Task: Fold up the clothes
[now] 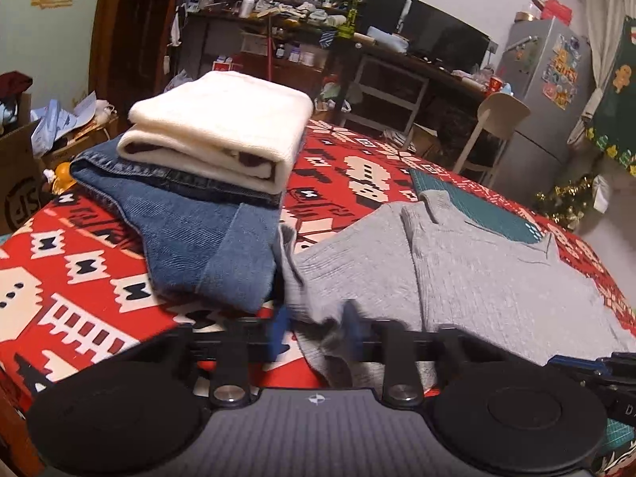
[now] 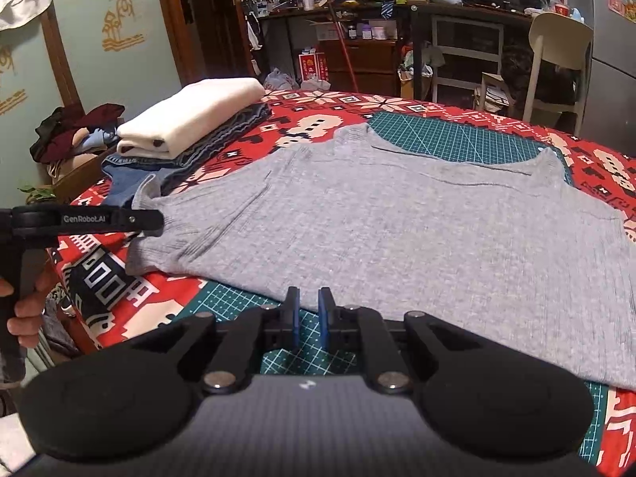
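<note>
I see the gray shirt (image 2: pixel 381 214) spread flat over the middle of the table (image 2: pixel 338 103), reaching its near edge. My left gripper (image 1: pixel 318 328) is parted around a bunched corner of the shirt; blur hides whether it pinches. My right gripper (image 2: pixel 308 318) stands slightly open, empty, at the shirt's near hem. Folded jeans (image 1: pixel 198 230) under a cream garment (image 1: pixel 222 127) sit by the far left edge.

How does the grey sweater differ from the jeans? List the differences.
1. The grey sweater lies spread flat; the jeans are folded.
2. The sweater has nothing on it; the jeans carry a folded cream sweater.
3. The sweater lies partly on the green cutting mat; the jeans lie on the red tablecloth.
Both lie on the same table.
</note>
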The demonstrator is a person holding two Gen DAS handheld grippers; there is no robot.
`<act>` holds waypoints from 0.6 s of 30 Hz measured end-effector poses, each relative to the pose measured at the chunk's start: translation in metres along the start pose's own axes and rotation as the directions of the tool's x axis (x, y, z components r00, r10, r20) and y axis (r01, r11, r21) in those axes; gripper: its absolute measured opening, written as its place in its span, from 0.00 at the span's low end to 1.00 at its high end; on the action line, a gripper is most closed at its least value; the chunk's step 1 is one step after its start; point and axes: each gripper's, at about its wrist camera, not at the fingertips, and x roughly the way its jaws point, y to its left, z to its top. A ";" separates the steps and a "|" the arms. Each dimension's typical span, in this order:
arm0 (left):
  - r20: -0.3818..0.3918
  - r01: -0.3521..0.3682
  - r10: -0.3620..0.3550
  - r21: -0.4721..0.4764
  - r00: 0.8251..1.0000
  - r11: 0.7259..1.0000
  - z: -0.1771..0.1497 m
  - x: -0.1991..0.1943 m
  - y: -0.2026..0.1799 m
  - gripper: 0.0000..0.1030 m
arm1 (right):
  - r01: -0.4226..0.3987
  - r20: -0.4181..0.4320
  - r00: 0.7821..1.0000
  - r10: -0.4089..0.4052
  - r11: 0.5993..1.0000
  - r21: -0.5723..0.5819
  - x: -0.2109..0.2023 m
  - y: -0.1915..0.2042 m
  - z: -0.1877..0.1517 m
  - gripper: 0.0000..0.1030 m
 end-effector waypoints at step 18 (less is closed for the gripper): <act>0.035 0.262 -0.283 0.285 0.959 0.922 0.043 0.007 -0.156 0.08 | 0.110 0.100 0.986 -0.134 0.971 0.213 -0.052 -0.086 0.003 0.12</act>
